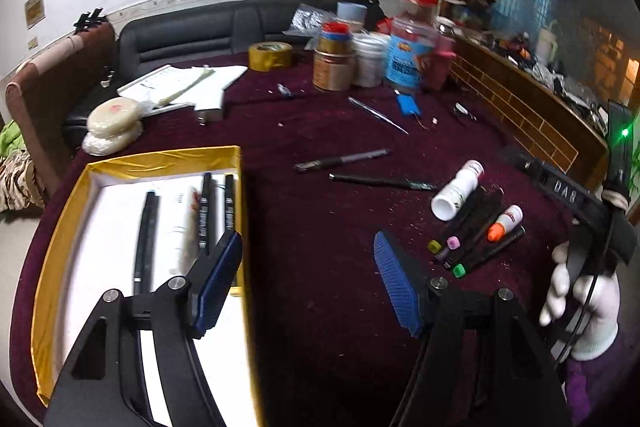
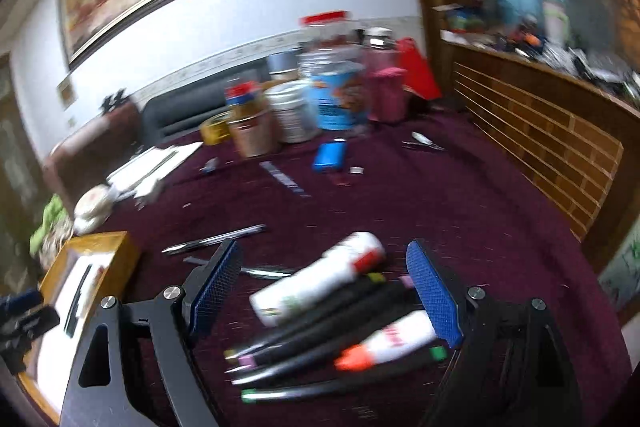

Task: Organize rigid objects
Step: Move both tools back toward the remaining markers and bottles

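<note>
**Box part-filled, a cluster of pens and bottles waiting**

Here is the left gripper (image 1: 308, 267), low in the left wrist view, jaws standing wide apart and nothing between them. One blue pad hangs over the gold-rimmed box (image 1: 160, 157) at lower left, the other over bare maroon tablecloth (image 1: 320, 219). Inside that box, several dark pens (image 1: 206, 207) lie lengthwise on the white lining, so part of the sorting looks done.

Over to the right wrist view, blurred as it is: the right gripper (image 2: 326, 287) is spread wide too, gripping nothing, its pads framing the heap at lower centre. That heap holds a white bottle (image 2: 316, 287), a smaller orange-tipped bottle (image 2: 384, 347) and a bundle of black markers (image 2: 320, 339) with coloured caps. No pad touches them that I can tell.

More is left on the cloth: two loose pens (image 1: 344, 159) mid-frame in the left view, and a thin metal tool (image 1: 376, 115) further up. A gloved hand (image 1: 580, 307) grips the right tool at the far right edge.

My read: well under way, but the bigger share is yet to be gathered, and the heap under the right gripper looks the likely next pick.
</note>
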Tool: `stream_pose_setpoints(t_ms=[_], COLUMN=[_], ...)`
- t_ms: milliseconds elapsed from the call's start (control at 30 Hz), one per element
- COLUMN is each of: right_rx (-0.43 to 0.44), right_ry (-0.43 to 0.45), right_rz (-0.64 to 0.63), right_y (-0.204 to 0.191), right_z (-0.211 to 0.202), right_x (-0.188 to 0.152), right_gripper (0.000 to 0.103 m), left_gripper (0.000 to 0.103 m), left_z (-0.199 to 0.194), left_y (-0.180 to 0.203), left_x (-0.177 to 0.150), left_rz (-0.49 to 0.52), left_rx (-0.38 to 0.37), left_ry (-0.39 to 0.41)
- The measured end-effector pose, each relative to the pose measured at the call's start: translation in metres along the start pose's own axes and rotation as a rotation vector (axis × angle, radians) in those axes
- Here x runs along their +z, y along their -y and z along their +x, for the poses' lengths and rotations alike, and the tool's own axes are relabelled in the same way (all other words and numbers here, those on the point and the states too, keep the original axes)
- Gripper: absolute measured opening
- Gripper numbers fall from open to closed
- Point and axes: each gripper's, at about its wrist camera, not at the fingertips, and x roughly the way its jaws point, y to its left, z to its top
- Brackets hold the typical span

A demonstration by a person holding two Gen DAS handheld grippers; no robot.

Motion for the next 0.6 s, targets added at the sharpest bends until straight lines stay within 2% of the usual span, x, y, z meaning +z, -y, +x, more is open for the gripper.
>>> stream_pose_setpoints(t_ms=[267, 433, 600], right_rx=[-0.083, -0.047, -0.017], right_ry=[0.020, -0.005, -0.021], right_rz=[0.097, 0.159, 0.178], right_y=[0.062, 0.081, 0.085], right_z=[0.016, 0.028, 0.029], right_x=[0.005, 0.002, -0.001], right_gripper=[0.080, 0.080, 0.080], left_gripper=[0.068, 0.068, 0.067], left_z=[0.025, 0.045, 0.070], left_y=[0.033, 0.048, 0.061], left_x=[0.002, 0.004, 0.011], left_rz=[0.046, 0.075, 0.078], left_rx=[0.017, 0.030, -0.019], left_ry=[-0.060, -0.102, -0.145])
